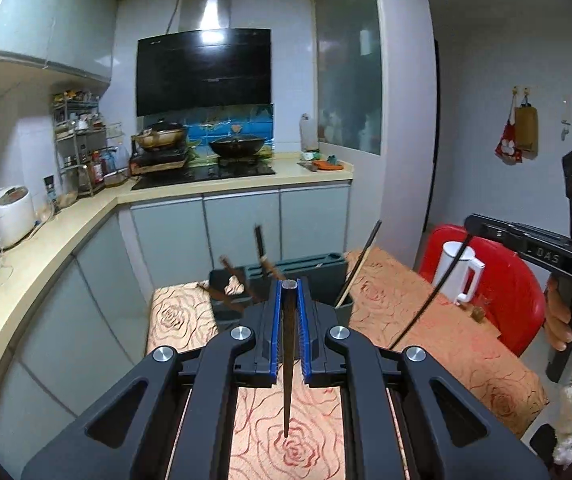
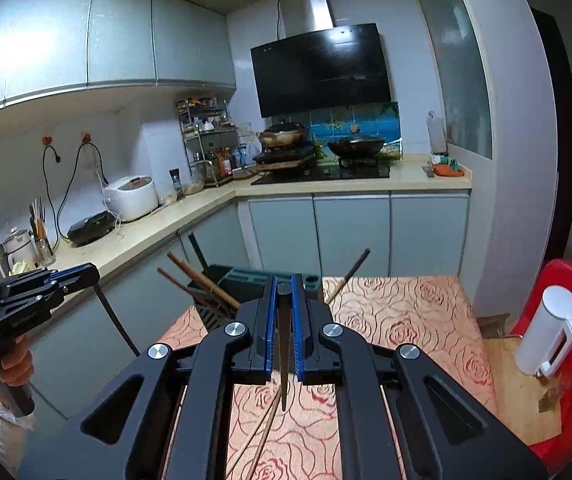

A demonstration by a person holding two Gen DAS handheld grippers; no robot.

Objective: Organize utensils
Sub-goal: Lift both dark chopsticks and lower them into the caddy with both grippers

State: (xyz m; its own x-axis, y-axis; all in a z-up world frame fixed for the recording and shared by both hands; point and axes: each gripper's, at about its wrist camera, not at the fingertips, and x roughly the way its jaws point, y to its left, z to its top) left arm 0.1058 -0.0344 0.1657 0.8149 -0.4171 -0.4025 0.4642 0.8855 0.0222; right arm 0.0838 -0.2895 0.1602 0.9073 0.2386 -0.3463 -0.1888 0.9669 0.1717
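Landmark: dark utensil holder at the far edge of the rose-print tabletop.

Left tool sat on the near side of the holder, above the tabletop, blue pads nearly together and pinched on one dark chopstick. The chopstick ran lengthwise between the pads, blunt end toward the holder, thin tip pointing back toward the camera over the cloth.

Right tool was likewise just short of the holder, narrow gap, clamped on a second dark chopstick held the same way, tip hanging over the tabletop. Seen from the left wrist view, the right tool was off to the right of the holder, the thin black stick slanting down from it.

Brown chopsticks stood leaning in the holder's left compartment; another stick leaned out at its right end. Two light wooden chopsticks lay loose on the cloth on the near side of the holder, under the right tool.

White kettle stood right of the holder, in front of a red chair. Kitchen counter ran left of and behind the holder.
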